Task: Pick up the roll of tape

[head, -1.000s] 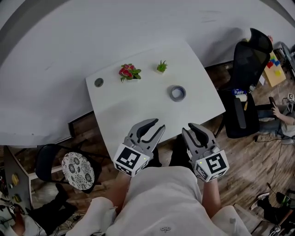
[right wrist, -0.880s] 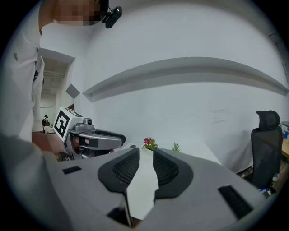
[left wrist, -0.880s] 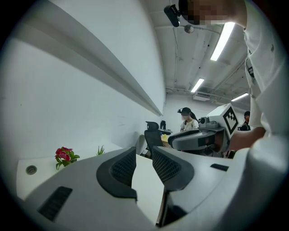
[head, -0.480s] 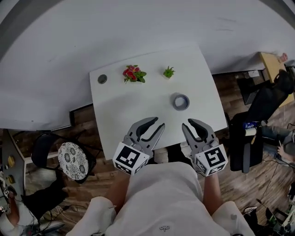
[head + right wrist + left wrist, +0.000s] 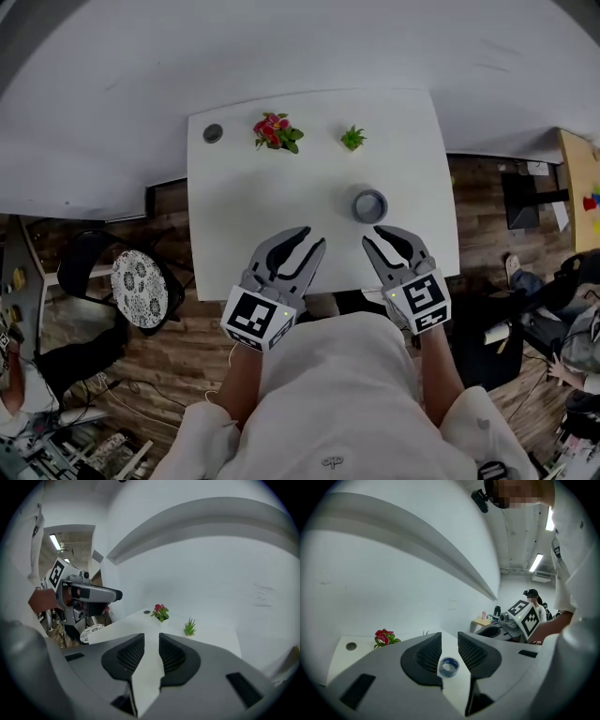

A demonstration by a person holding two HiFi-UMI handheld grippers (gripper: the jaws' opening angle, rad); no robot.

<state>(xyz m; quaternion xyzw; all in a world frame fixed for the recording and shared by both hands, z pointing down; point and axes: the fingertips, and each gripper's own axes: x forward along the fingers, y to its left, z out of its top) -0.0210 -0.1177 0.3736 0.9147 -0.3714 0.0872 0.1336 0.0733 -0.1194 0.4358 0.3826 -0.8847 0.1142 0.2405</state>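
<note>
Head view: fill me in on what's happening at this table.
A person holds the left gripper and right gripper over the near edge of the white table, both with jaws apart and empty. The roll of tape lies flat just beyond the right gripper, untouched. Nothing has been picked up yet.

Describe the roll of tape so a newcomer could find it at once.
On the white table, look toward the near right, ahead of the right gripper. The roll of tape lies flat there, a bluish ring, unlike the flowering plant and green sprig farther back.
</note>
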